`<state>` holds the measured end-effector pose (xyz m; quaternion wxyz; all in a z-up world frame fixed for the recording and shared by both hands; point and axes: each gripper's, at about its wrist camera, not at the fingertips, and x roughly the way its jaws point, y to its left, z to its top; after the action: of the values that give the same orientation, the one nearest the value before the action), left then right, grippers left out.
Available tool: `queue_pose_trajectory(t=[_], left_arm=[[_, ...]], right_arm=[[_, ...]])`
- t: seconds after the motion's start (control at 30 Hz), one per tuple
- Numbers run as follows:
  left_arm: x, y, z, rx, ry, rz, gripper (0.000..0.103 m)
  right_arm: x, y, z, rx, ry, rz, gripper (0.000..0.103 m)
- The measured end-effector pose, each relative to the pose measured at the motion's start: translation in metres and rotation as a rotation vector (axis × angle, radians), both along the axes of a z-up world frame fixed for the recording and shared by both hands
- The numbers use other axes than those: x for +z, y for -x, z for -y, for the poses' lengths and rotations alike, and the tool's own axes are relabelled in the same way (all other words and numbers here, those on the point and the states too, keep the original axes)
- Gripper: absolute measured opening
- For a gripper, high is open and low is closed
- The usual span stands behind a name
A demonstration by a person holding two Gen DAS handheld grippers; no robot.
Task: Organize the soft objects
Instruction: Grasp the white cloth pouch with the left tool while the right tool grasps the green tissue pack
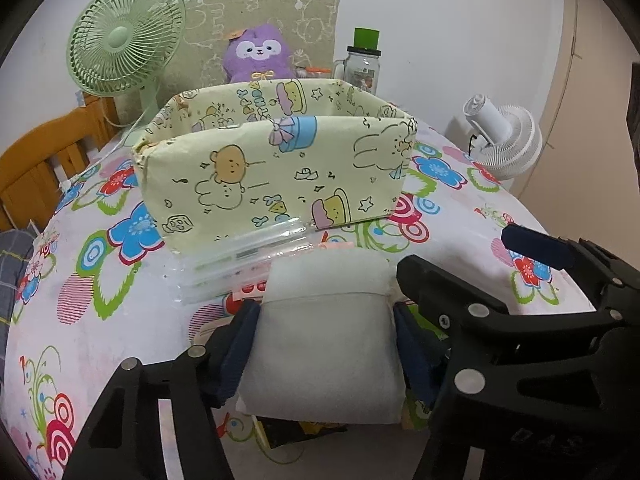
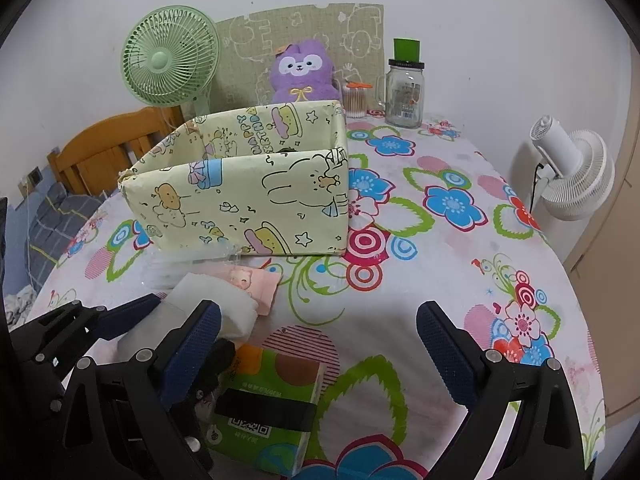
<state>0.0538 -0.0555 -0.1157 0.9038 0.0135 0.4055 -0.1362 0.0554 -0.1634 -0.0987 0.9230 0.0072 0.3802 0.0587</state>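
Note:
My left gripper is shut on a white soft pack and holds it just in front of the yellow cartoon-print box. The same pack shows at the lower left of the right wrist view, between the left gripper's fingers. My right gripper is open and empty, above a green tissue pack on the table. A pink pack and clear plastic-wrapped packs lie against the box front. The box is open at the top.
A purple plush sits behind the box. A green fan, a glass jar with a green lid and a white fan stand around the floral tablecloth. A wooden chair is at the left.

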Motion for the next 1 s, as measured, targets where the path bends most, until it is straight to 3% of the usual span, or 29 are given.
queue_pose_trajectory(t=[0.53,0.87,1.0], left_arm=[[0.0,0.025,-0.021,0.06,-0.053,0.029,0.065],[-0.006,0.029,-0.025,0.069,-0.051,0.022,0.064],[-0.007,0.028,-0.024,0.072,-0.064,0.019,0.064]], right_arm=[[-0.01,0.015,-0.012,0.015,0.001,-0.044,0.099],[-0.02,0.01,-0.014,-0.004,-0.007,-0.098,0.081],[-0.025,0.007,-0.012,0.004,-0.039,-0.131,0.079]])
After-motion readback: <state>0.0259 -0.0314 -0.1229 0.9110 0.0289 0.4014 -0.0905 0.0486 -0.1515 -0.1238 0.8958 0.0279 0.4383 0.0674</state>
